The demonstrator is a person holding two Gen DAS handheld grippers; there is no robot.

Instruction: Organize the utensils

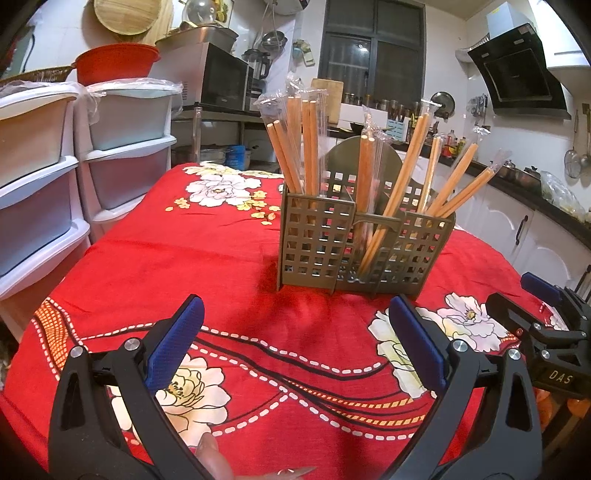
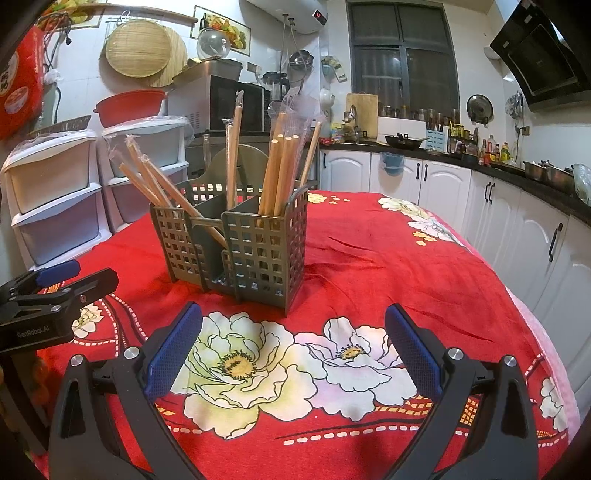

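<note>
Fingers (image 1: 173, 347) apart, L view: fingertip (image 1: 212, 452)

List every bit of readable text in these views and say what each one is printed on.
"DAS": on the right tool's black body, seen from the left wrist view.
"GenRobot.AI": on the left tool's black body, seen from the right wrist view.
Red bag: large characters, unreadable.
Water heater display: too small.

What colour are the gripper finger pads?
Blue pads, clearest in the right wrist view.
</note>
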